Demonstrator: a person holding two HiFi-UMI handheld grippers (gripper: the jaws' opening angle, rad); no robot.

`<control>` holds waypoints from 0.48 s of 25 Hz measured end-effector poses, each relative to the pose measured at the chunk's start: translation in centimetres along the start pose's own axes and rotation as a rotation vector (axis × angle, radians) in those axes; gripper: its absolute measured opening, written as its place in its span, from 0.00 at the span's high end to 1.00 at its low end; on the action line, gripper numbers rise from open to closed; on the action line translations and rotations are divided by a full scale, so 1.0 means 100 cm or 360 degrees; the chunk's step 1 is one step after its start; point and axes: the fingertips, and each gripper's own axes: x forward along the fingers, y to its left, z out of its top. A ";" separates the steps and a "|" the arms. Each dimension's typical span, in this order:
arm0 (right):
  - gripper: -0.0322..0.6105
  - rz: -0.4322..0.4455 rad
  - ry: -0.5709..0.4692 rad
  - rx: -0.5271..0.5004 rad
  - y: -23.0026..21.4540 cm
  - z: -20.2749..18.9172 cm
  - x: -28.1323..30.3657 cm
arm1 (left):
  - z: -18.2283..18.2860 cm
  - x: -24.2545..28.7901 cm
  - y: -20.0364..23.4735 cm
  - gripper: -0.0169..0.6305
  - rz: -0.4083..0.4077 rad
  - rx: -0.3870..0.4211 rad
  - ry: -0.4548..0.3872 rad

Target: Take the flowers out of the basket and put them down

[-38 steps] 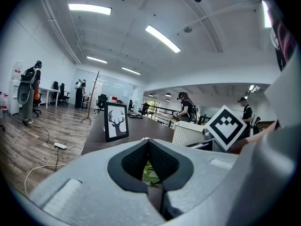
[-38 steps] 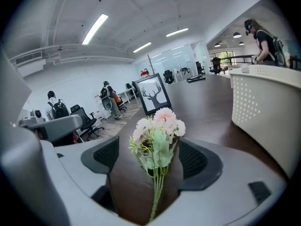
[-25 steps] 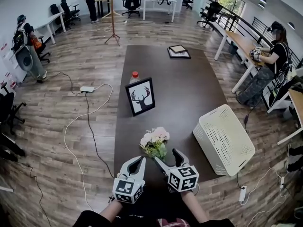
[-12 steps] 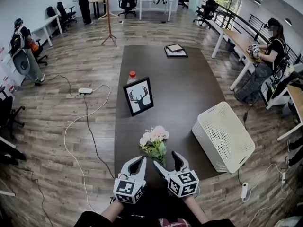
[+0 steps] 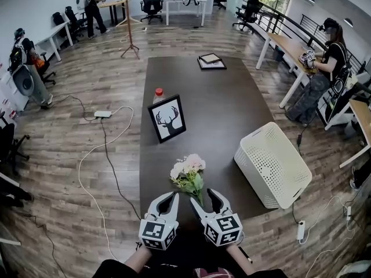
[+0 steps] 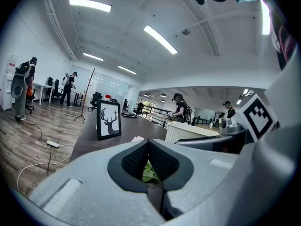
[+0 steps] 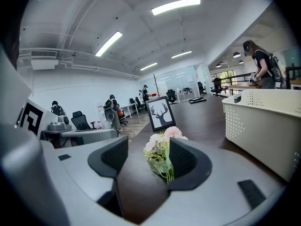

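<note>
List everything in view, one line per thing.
long dark brown table: one, mid-room
bouquet of pink and white flowers, green leaves: one, table's near end
black-framed deer picture: one, black and white, standing mid-table
red-capped clear bottle: one, behind the deer picture
white perforated plastic basket: one, table's right side
flat dark picture frames: two it seems, stacked, table's far end
white power strip: one, floor left of table
people: at least three, at surrounding desks
left claw: one, grey, jaws together
right claw: one, grey, jaws apart, just been closing, flower stems between them
</note>
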 end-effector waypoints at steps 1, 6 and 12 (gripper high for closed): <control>0.53 -0.0006 0.0001 -0.0002 0.000 0.000 0.000 | 0.000 0.000 0.000 0.96 -0.0005 -0.0003 0.0004; 0.61 -0.0012 0.0019 -0.0013 0.002 -0.003 -0.001 | -0.001 0.000 0.000 0.96 -0.0020 -0.0013 0.0015; 0.69 -0.0040 0.0004 -0.0020 0.000 -0.002 -0.004 | -0.001 -0.001 0.000 0.96 -0.0014 -0.0016 0.0001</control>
